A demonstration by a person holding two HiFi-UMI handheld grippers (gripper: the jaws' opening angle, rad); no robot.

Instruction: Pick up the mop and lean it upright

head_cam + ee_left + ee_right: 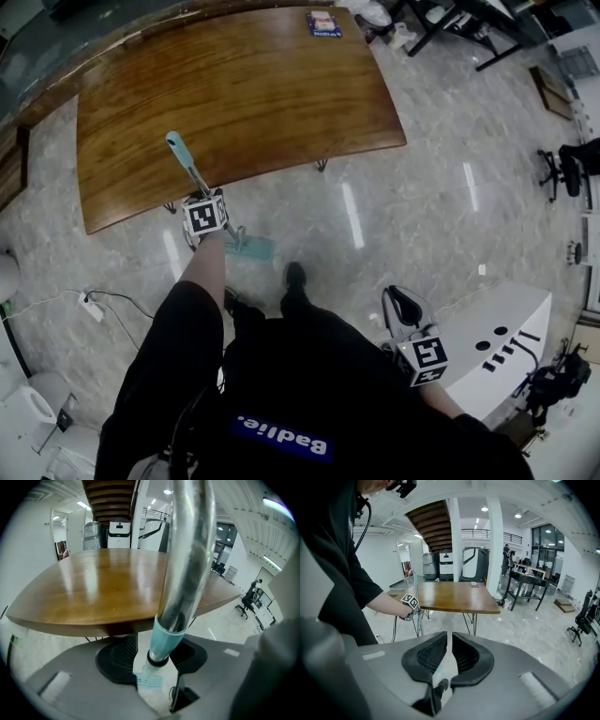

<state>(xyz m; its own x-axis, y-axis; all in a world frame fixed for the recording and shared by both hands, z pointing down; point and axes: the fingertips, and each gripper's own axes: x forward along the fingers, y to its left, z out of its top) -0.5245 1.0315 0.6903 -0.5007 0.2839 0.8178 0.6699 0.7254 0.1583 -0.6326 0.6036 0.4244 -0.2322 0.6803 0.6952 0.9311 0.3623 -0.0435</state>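
Observation:
The mop stands nearly upright, its silver handle (pixel 192 173) against the front edge of the wooden table (pixel 234 84). Its teal grip end (pixel 174 142) is above the tabletop and its teal head (pixel 251 247) rests on the floor. My left gripper (pixel 199 199) is around the handle at table-edge height. In the left gripper view the handle (pixel 187 550) with its teal collar (pixel 166 637) runs between the jaws of the left gripper (pixel 157 656), which stand apart without pressing it. My right gripper (pixel 403 305) hangs low at the right, away from the mop. In its own view the right gripper (pixel 450 656) is shut on nothing.
A small blue-and-white item (pixel 322 23) lies at the table's far edge. A power strip with cable (pixel 92 307) lies on the floor at left. A white unit (pixel 497 347) stands at right, an office chair (pixel 562 169) and a black-framed desk (pixel 459 23) farther off.

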